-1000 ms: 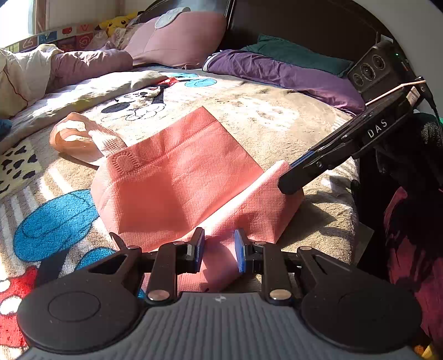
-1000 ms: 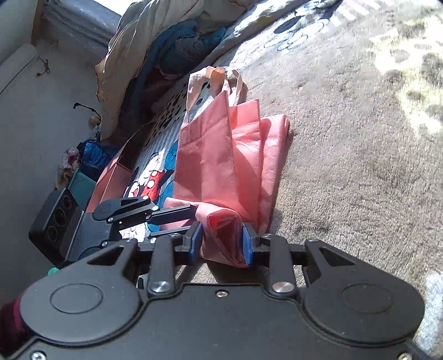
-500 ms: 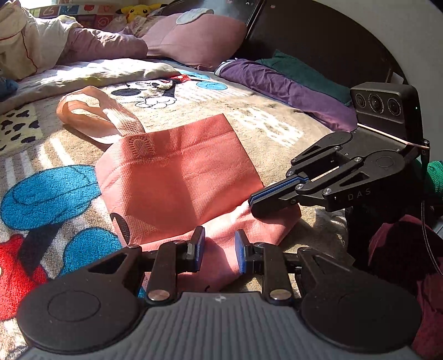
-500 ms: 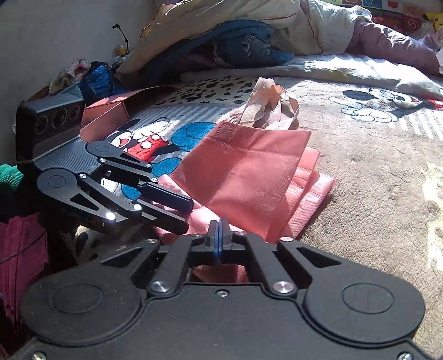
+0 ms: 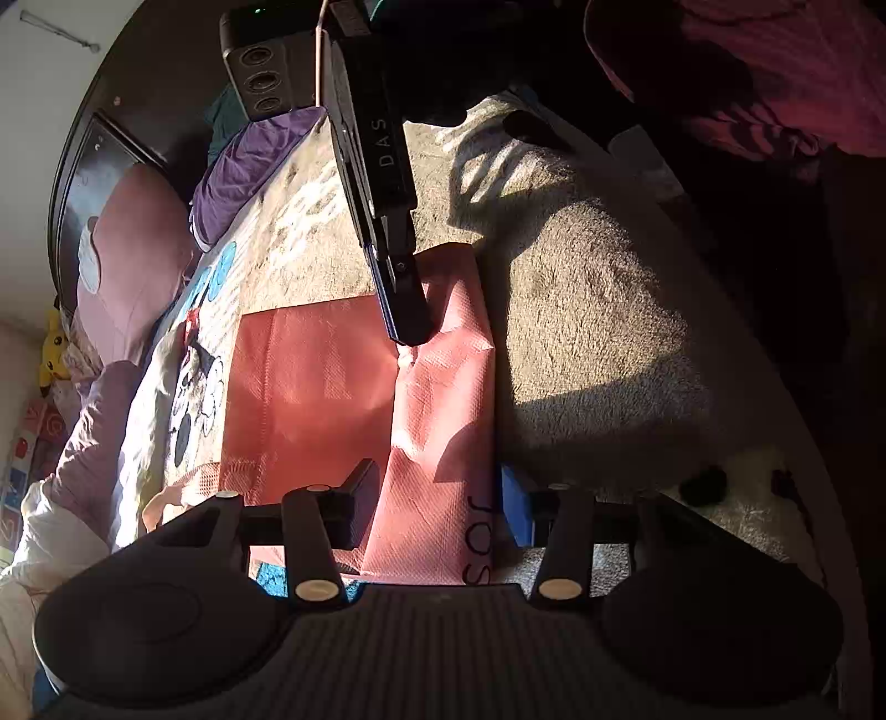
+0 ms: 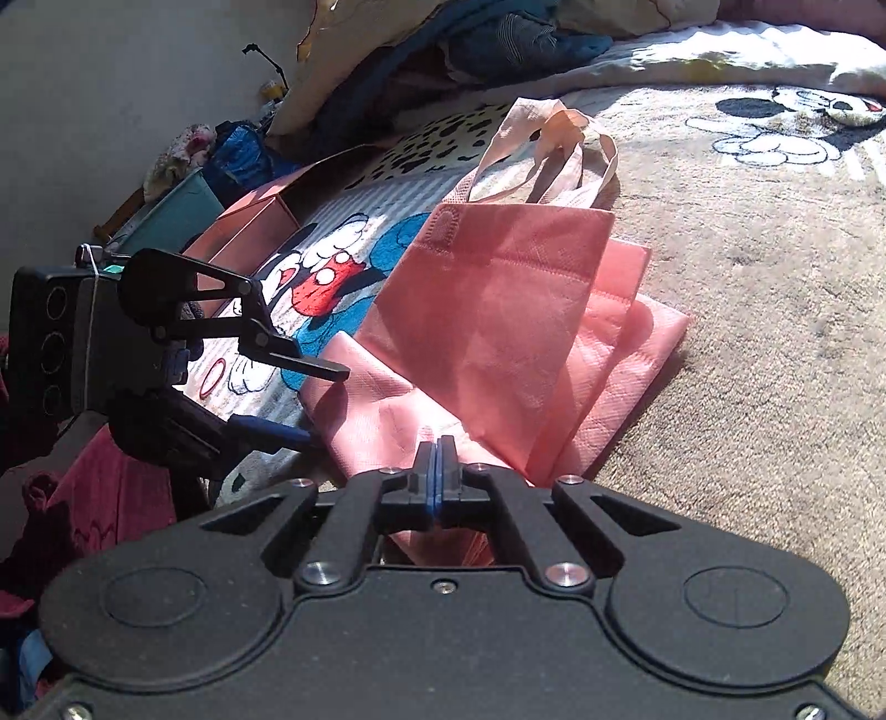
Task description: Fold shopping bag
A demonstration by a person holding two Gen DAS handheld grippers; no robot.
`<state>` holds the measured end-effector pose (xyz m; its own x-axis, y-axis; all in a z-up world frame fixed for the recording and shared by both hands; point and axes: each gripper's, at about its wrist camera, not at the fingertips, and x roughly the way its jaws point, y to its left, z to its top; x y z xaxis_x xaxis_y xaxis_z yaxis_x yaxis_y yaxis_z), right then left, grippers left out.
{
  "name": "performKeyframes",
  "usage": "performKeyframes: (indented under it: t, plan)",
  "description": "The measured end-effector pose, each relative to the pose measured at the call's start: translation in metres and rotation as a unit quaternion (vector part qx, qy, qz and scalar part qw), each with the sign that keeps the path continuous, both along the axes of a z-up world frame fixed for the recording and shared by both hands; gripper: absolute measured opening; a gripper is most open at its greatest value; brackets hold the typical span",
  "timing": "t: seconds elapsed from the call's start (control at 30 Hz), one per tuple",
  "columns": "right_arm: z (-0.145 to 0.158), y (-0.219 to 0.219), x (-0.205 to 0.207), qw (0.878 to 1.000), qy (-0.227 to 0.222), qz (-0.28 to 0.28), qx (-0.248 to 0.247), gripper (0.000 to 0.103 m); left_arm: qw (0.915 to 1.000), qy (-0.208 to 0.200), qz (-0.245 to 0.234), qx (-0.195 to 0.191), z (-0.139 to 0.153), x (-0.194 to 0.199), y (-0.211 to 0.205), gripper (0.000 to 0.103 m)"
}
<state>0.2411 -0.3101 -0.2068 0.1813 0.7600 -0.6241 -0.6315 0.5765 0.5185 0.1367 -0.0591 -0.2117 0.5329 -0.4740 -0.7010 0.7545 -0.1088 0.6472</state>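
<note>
The left gripper (image 5: 440, 512) has rolled sideways and its jaws are opening around the bag (image 5: 310, 399); the right gripper (image 6: 440, 471), now closed, presses the fold beside it.

The shopping bag (image 6: 498, 310) lies mid-frame on the blanket (image 6: 775, 332) — handles (image 6: 554, 149) above, piled bedding (image 6: 470, 39) at top.

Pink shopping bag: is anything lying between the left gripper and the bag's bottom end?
Nothing visible does. The left gripper already straddles the folded bottom edge of the pink shopping bag, its jaws opening around the fabric. The right gripper is shut at the same end, off to the side.
</note>
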Motion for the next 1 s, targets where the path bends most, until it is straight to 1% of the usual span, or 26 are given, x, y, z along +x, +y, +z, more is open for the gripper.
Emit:
performKeyframes:
  t: [0.03,0.07,0.1,0.13,0.17,0.23,0.27,0.3,0.37,0.43,0.47,0.5,0.53,0.57,0.6,0.63,0.67,0.7,0.77,0.83,0.87,0.9,1.0]
  plan:
    - [-0.001,0.0,0.001,1.0,0.005,0.005,0.003,0.0,1.0,0.001,0.004,0.0,-0.001,0.004,-0.003,0.057]
    - [-0.002,0.0,0.003,1.0,0.009,0.009,0.005,0.0,0.9989,0.032,0.031,-0.012,0.001,0.013,-0.005,0.057]
    - [-0.003,-0.001,0.003,1.0,0.014,0.009,0.01,0.0,0.994,0.081,0.066,-0.031,0.005,0.025,-0.004,0.052]
    - [-0.004,-0.002,0.003,1.0,0.019,0.006,0.016,0.0,0.9861,0.126,0.096,-0.05,0.009,0.036,-0.003,0.047]
    - [-0.005,-0.004,0.002,1.0,0.021,0.003,0.021,0.0,0.9776,0.165,0.113,-0.066,0.012,0.043,0.001,0.045]
    - [-0.005,-0.005,-0.004,0.999,0.027,-0.005,0.027,0.0,0.9562,0.237,0.143,-0.095,0.018,0.056,0.009,0.043]
    - [-0.003,-0.004,-0.008,0.999,0.028,-0.004,0.025,0.0,0.949,0.261,0.147,-0.099,0.019,0.057,0.013,0.043]
    - [-0.001,0.0,-0.014,1.0,0.02,0.004,0.019,0.0,0.9394,0.289,0.152,-0.105,0.02,0.06,0.017,0.043]
    - [0.008,0.01,-0.031,0.999,-0.009,0.032,-0.001,0.0,0.9133,0.351,0.168,-0.121,0.021,0.066,0.026,0.043]
    - [0.018,0.02,-0.05,0.995,-0.064,0.073,-0.016,0.002,0.8784,0.416,0.188,-0.141,0.019,0.078,0.037,0.044]
    - [0.023,0.024,-0.06,0.991,-0.095,0.095,-0.022,0.027,0.8622,0.441,0.198,-0.152,0.018,0.085,0.042,0.044]
    - [0.028,0.028,-0.07,0.985,-0.122,0.121,-0.023,0.048,0.851,0.458,0.203,-0.159,0.016,0.091,0.045,0.044]
    - [0.032,0.031,-0.078,0.979,-0.139,0.146,-0.021,0.075,0.8394,0.475,0.207,-0.165,0.014,0.097,0.048,0.044]
    - [0.034,0.034,-0.085,0.975,-0.153,0.16,-0.028,0.078,0.8275,0.491,0.212,-0.171,0.012,0.103,0.05,0.044]
    - [0.036,0.038,-0.092,0.967,-0.177,0.177,-0.05,0.078,0.8151,0.508,0.216,-0.176,0.01,0.108,0.053,0.044]
    - [0.036,0.043,-0.1,0.954,-0.208,0.202,-0.076,0.078,0.8024,0.524,0.221,-0.182,0.008,0.114,0.056,0.044]
    - [0.037,0.045,-0.105,0.943,-0.23,0.221,-0.094,0.074,0.7909,0.538,0.224,-0.187,0.006,0.119,0.058,0.044]
    - [0.037,0.045,-0.104,0.94,-0.236,0.223,-0.101,0.068,0.7826,0.548,0.226,-0.191,0.004,0.122,0.06,0.044]
    - [0.038,0.043,-0.098,0.941,-0.24,0.215,-0.106,0.043,0.7606,0.571,0.232,-0.203,-0.001,0.129,0.066,0.044]
    - [0.035,0.038,-0.086,0.947,-0.233,0.201,-0.097,0.041,0.7431,0.589,0.233,-0.214,-0.006,0.132,0.073,0.044]
    - [0.033,0.037,-0.08,0.949,-0.228,0.199,-0.089,0.042,0.7361,0.597,0.232,-0.218,-0.009,0.134,0.075,0.044]
    - [0.031,0.038,-0.079,0.948,-0.231,0.202,-0.087,0.042,0.729,0.605,0.231,-0.223,-0.011,0.135,0.078,0.044]
    - [0.022,0.047,-0.084,0.937,-0.252,0.222,-0.1,0.043,0.7078,0.626,0.227,-0.235,-0.018,0.14,0.084,0.044]
